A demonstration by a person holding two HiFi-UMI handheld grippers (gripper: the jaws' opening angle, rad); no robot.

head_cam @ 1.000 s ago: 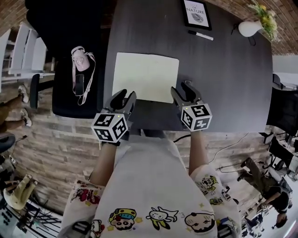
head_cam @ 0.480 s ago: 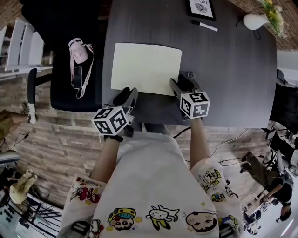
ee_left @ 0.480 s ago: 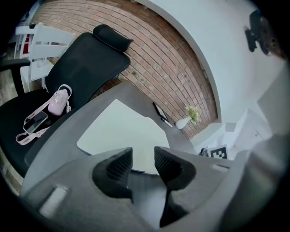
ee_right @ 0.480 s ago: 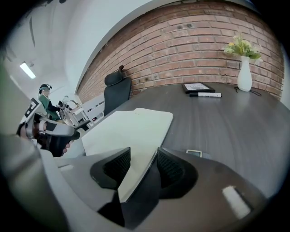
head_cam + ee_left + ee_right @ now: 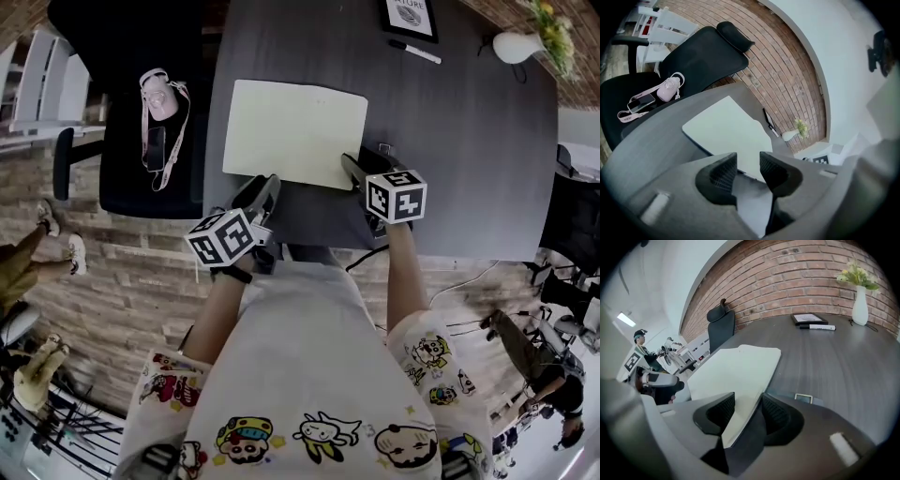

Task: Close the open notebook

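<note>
Jaws on left gripper [image 5: 748, 159]: apart, nothing pinched, only bare table [image 5: 469, 141] in the gap. Just beside the lower left corner of the notebook [image 5: 295, 131] in the head view.

Jaws on right gripper [image 5: 748, 401]: apart too, with the notebook's lower right corner poking in between. Touching the paper or not: hard to tell.

Notebook: open and lying flat on the table, in the upper middle of the head view, close to the table's near edge. Pale, blank-looking pages. Thin and flat, a wide shape with square corners. Thin dark line along its near edge in the left gripper view.

Table: dark grey, smooth, with faint lines like wood. Pads [image 5: 723, 172]: black, with tiny ridges. Gripper bodies: grey and smooth, each with a white cube [image 5: 396, 195] of black squares.

Near the top of the head view: black and white pen [image 5: 414, 52], picture [image 5: 409, 17] in a black frame, round white vase [image 5: 520, 45] with yellow-green flowers [image 5: 553, 28] at the upper right.

At the upper left: black chair [image 5: 122, 178], with a pink pouch [image 5: 157, 98] on a strap and a dark phone [image 5: 155, 147] on its seat.

Brick wall [image 5: 811, 268] behind the table in both gripper views, rough and reddish-brown.
</note>
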